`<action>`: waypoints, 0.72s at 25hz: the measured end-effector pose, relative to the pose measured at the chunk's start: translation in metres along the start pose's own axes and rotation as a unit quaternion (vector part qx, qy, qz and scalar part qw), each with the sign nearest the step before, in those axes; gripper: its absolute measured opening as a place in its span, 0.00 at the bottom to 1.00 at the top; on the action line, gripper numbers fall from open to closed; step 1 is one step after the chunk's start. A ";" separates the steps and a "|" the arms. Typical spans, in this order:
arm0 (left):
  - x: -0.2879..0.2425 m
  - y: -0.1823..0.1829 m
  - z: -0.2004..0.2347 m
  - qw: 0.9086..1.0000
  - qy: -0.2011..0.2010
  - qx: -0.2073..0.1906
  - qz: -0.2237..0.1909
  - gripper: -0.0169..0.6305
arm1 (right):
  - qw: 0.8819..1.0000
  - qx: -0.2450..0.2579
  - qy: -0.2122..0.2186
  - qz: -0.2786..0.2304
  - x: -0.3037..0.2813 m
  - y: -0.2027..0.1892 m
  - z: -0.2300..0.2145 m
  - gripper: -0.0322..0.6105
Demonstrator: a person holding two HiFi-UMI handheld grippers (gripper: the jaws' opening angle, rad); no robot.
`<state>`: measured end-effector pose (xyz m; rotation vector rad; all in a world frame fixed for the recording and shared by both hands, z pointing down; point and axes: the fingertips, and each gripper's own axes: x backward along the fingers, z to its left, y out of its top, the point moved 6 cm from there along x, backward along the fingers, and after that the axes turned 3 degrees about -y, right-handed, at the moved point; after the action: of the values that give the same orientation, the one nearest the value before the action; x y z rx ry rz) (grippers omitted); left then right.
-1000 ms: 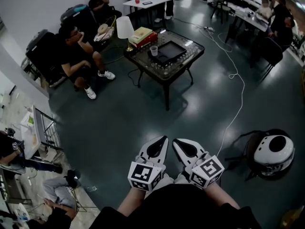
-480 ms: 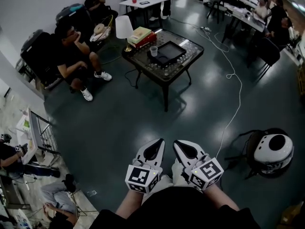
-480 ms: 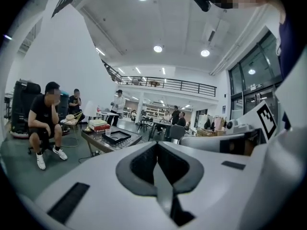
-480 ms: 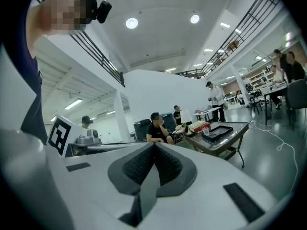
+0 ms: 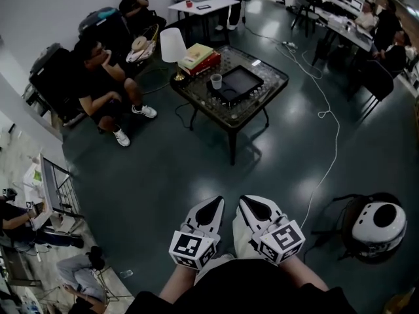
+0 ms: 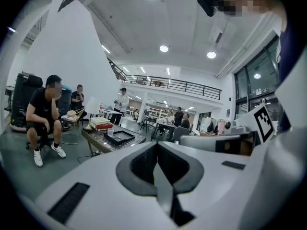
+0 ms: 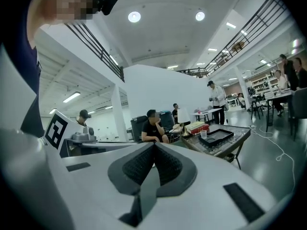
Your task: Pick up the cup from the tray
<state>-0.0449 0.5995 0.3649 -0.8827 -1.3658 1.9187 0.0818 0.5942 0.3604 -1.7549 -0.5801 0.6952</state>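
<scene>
Dark glossy floor (image 5: 163, 169) across most of head view, with white cable (image 5: 322, 113) snaking over it. At far side: low glass-top table (image 5: 270, 77), well apart from both grippers. Seated person (image 5: 105, 84) just left of table. On table: black tray (image 5: 242, 80) mid-top, white-shaded lamp (image 5: 172, 44) and stacked books (image 5: 200, 56) at left end. At bottom of view: left gripper (image 5: 213, 207) and right gripper (image 5: 252, 205) side by side, close to body, pointing toward table. Left: jaws clenched tight, nothing between. Right: same, clenched on nothing. Smallest: clear cup (image 5: 216, 81), upright at tray's left edge. Too small to tell if inside tray or just beside it. Well apart from either gripper.
</scene>
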 end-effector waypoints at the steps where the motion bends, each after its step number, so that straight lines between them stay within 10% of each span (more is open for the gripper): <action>1: -0.010 0.004 0.005 1.000 0.000 0.000 -0.002 0.05 | 1.000 0.003 0.001 0.001 -0.007 0.005 -0.010 0.07; 18: -0.197 0.073 0.081 0.999 0.036 0.000 -0.019 0.05 | 0.997 0.042 0.064 0.011 -0.133 0.085 -0.172 0.07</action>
<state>-0.0015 0.3794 0.3475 -0.9099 -1.3312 1.8410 0.1128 0.3639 0.3386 -1.7150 -0.4386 0.6088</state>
